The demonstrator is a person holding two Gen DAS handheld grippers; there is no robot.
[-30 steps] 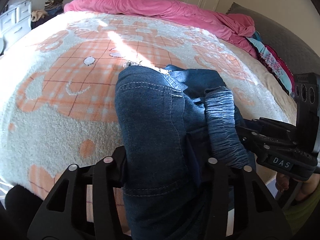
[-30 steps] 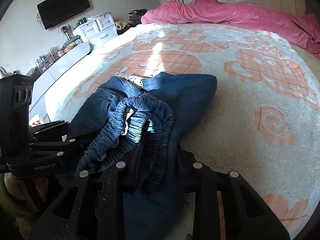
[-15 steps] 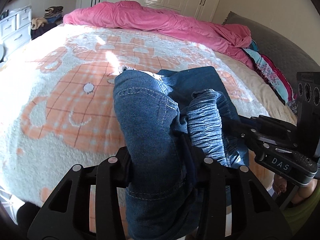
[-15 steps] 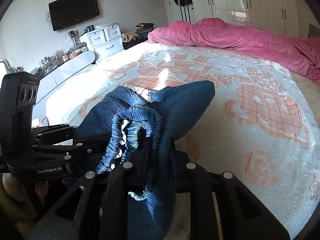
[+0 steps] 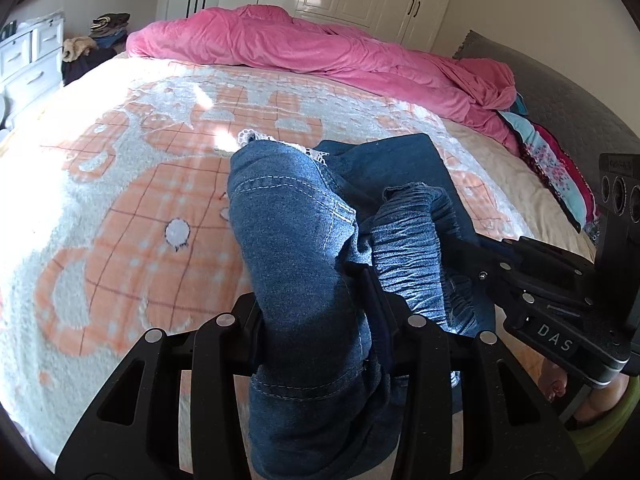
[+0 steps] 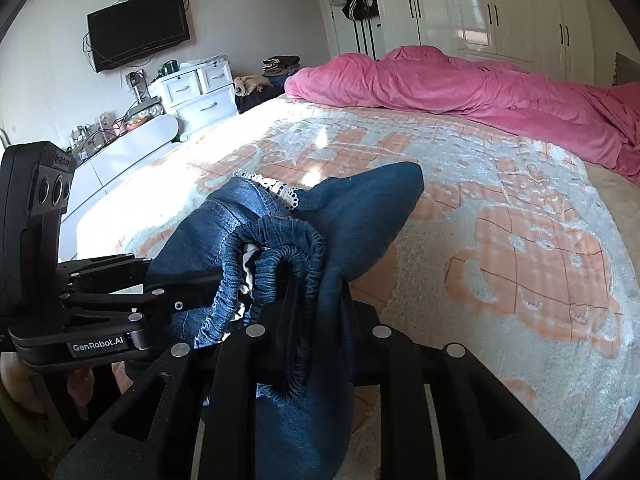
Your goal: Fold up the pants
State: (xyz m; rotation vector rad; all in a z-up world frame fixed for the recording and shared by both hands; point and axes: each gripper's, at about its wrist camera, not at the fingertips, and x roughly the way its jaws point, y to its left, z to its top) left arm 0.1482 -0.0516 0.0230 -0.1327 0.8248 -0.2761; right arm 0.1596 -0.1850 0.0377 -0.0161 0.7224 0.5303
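A pair of blue denim pants [image 5: 292, 232] with an elastic waistband [image 5: 412, 240] and white lace trim hangs bunched between both grippers at the near edge of the bed. My left gripper [image 5: 320, 320] is shut on the denim; the pants also show in the right wrist view [image 6: 360, 216]. My right gripper [image 6: 316, 320] is shut on the waistband [image 6: 280, 256] and dark fabric. Each gripper shows in the other's view, the right one [image 5: 560, 312] at right, the left one [image 6: 80, 300] at left. The far end of the pants rests on the blanket.
The bed is covered by a white and orange plush blanket [image 5: 140, 208]. A pink duvet [image 5: 320, 52] lies heaped along the far side. White drawers [image 6: 200, 92] and a wall TV [image 6: 138, 30] stand left. Wardrobes [image 6: 500, 12] line the back wall.
Both grippers have risen and pulled back with the pants, lifting the bunched fabric higher off the blanket. The views tilt up to show more of the room.
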